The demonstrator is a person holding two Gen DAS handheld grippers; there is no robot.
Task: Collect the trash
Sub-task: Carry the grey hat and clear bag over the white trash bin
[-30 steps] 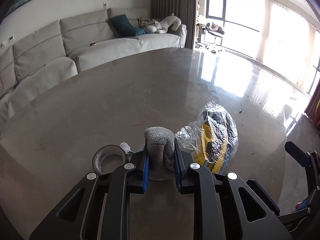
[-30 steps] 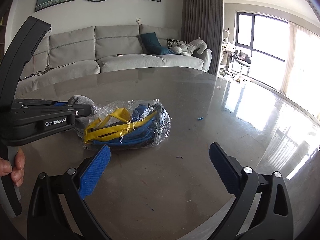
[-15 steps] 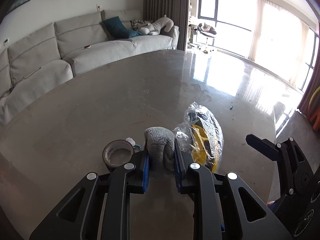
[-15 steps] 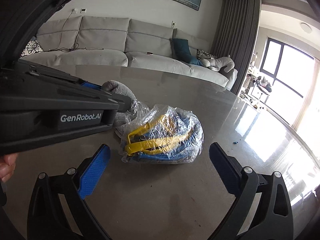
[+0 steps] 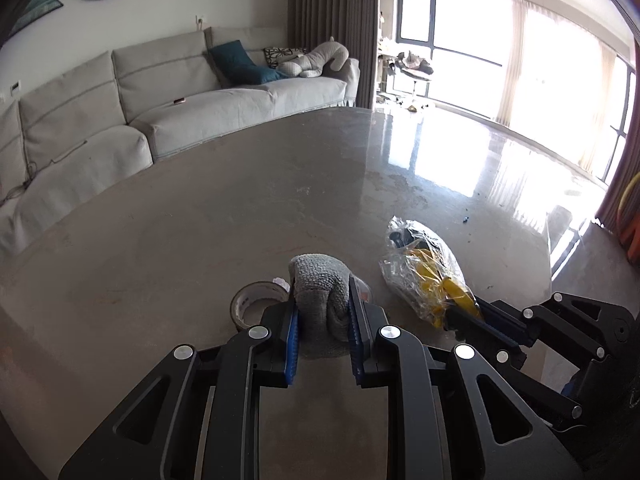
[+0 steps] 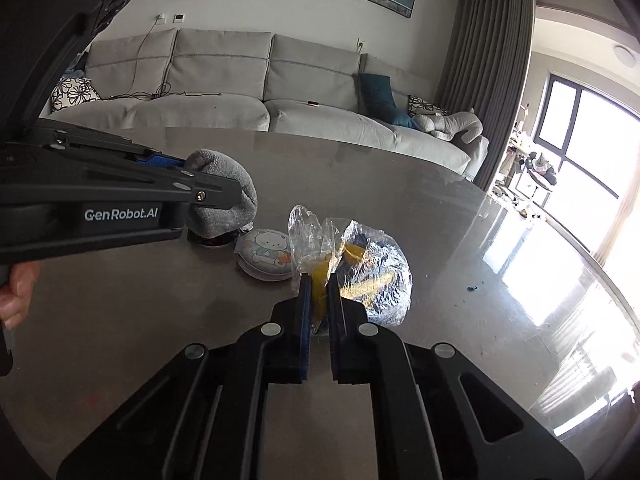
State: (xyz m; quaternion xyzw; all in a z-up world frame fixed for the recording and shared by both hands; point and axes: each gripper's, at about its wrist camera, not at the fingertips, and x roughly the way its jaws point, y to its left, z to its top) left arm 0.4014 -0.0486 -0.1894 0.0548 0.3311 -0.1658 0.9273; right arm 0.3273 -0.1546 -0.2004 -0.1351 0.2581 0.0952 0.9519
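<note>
My left gripper point(image 5: 322, 304) is shut on a rolled grey cloth point(image 5: 318, 288) and holds it just above the round stone table point(image 5: 200, 216); the cloth also shows in the right wrist view point(image 6: 224, 196). My right gripper point(image 6: 318, 292) is shut on the near end of a clear plastic bag point(image 6: 360, 272) holding yellow and blue items. In the left wrist view the bag point(image 5: 424, 268) lies on the table to the right of the cloth, with the right gripper point(image 5: 460, 318) at its near end.
A tape roll point(image 5: 256, 306) lies left of the cloth. A small round pouch with a bear picture point(image 6: 266, 254) lies beside the bag. A tiny blue scrap point(image 6: 472, 289) lies farther right. A grey sofa point(image 5: 160, 104) stands beyond the table.
My right gripper has moved in to the plastic bag and shut on its near end. The left gripper still holds the grey cloth and has shifted slightly.
</note>
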